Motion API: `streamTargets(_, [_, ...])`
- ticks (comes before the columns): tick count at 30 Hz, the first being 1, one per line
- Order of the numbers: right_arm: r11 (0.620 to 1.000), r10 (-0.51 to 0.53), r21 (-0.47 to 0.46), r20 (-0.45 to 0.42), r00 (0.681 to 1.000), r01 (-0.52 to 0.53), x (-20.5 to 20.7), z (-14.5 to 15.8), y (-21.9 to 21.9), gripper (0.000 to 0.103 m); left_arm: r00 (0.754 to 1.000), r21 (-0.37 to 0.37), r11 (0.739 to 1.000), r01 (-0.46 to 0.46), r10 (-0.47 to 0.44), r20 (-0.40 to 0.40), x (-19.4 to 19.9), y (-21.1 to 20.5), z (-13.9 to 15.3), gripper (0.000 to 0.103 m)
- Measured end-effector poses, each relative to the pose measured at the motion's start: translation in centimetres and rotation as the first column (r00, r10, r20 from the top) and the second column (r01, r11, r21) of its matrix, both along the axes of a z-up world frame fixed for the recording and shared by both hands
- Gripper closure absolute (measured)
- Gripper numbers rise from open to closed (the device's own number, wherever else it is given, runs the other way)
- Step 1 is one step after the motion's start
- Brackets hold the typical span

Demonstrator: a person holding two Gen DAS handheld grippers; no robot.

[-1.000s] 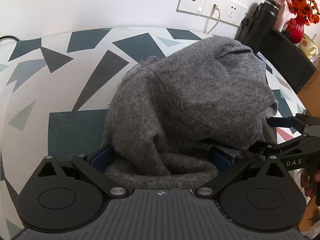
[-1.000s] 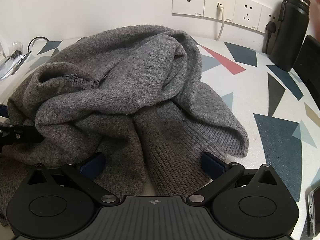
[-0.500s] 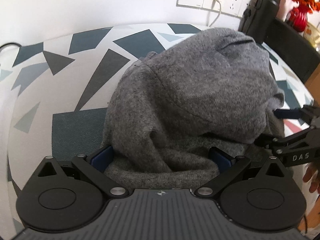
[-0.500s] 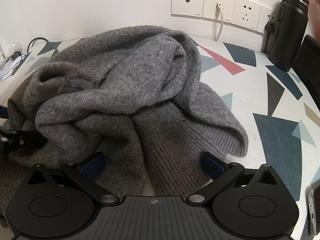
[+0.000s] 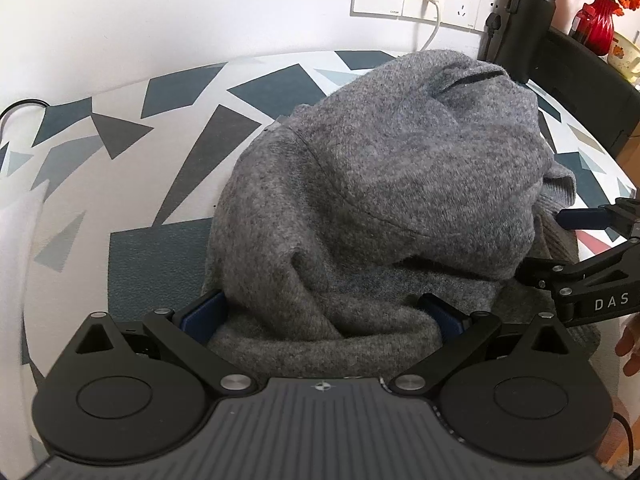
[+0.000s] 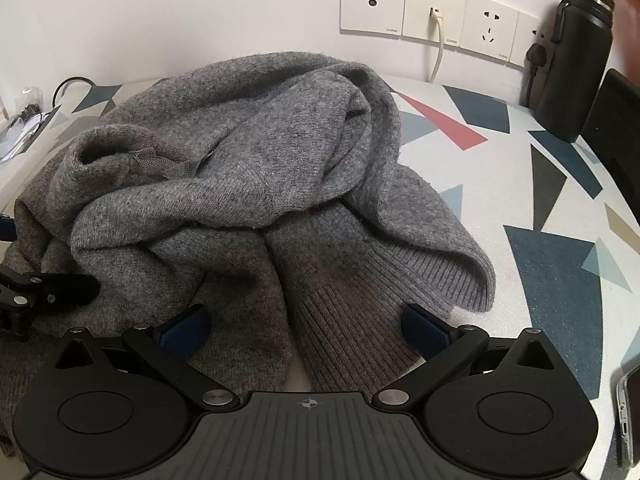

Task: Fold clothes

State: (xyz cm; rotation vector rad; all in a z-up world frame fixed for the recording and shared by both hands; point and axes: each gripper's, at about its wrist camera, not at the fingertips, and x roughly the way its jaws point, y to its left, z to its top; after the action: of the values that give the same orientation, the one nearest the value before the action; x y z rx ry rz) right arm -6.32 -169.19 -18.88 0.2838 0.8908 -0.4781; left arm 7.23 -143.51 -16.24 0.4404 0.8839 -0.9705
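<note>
On the patterned table [image 6: 560, 184] a grey sweater [image 6: 248, 168] lies heaped. The left gripper [image 5: 320, 312] and right gripper [image 6: 304, 324] both stand wide open, bunched knit lying between the pads, nothing clamped. Closing now would likely catch several layers together, lifting a tangle instead of one edge.

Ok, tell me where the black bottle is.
The tall black insulated bottle stands upright at the far right of the right wrist view, against the wall beside the white wall sockets, beyond the crumpled grey knitted sweater.
</note>
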Motion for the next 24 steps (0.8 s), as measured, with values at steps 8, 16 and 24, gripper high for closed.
streamTargets(8, [1.0,-0.008,0.005,-0.009,1.0,0.008,0.12,0.09,0.01,0.001,1.0,0.013,1.0,0.006,-0.007,0.02,-0.32,-0.14,-0.08,0.0])
streamTargets(16, [1.0,-0.02,0.009,-0.018,1.0,0.02,0.22,0.13,0.01,0.001,1.0,0.012,1.0,0.022,-0.022,0.017,-0.21,-0.04,-0.11,0.0])
streamTargets(24, [0.999,-0.03,0.01,-0.014,0.999,0.03,0.26,0.06,-0.02,0.001,0.999,0.03,0.999,0.038,-0.038,0.005,0.1,-0.32,0.06,0.0])
